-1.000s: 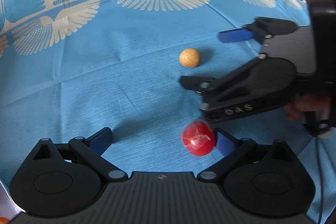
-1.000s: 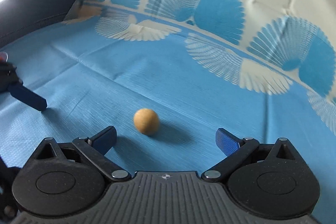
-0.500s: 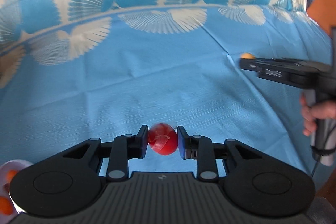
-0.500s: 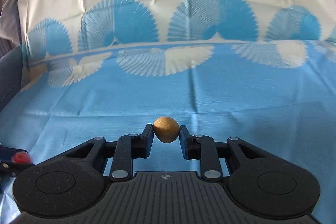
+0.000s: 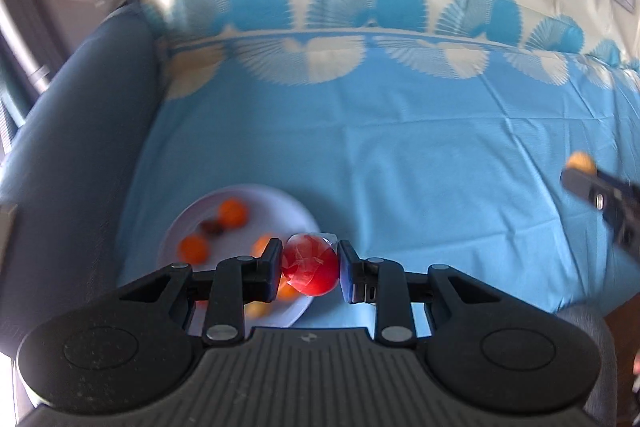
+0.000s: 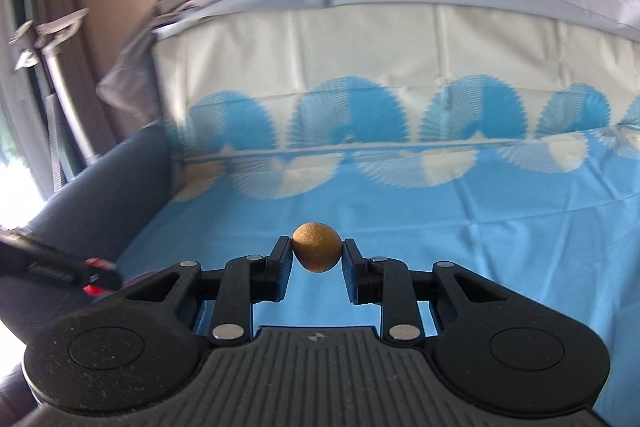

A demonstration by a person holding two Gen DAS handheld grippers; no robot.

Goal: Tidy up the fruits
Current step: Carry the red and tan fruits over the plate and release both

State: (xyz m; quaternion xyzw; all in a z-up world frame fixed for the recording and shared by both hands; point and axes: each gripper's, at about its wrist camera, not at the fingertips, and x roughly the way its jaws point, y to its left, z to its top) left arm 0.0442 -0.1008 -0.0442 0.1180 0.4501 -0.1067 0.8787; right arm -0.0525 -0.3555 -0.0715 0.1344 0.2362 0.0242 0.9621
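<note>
red fruit (image 5: 309, 269) clamped in left gripper (image 5: 309, 271), above white plate (image 5: 240, 199)

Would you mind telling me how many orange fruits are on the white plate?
4 visible on the plate: one at the back, one on the left, one beside the left gripper's finger, one behind that finger, in front. More may be hidden behind the gripper.

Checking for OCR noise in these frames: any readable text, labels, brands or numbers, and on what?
No text reads clearly in either view.
Black body of the right gripper, seen from the left wrist: a pale mark, too blurred to read.
Black body of the left gripper, seen from the right wrist: faint raised lettering, too blurred to read.
Each camera's own ribbed black mount: a small round emblem, no letters.
</note>
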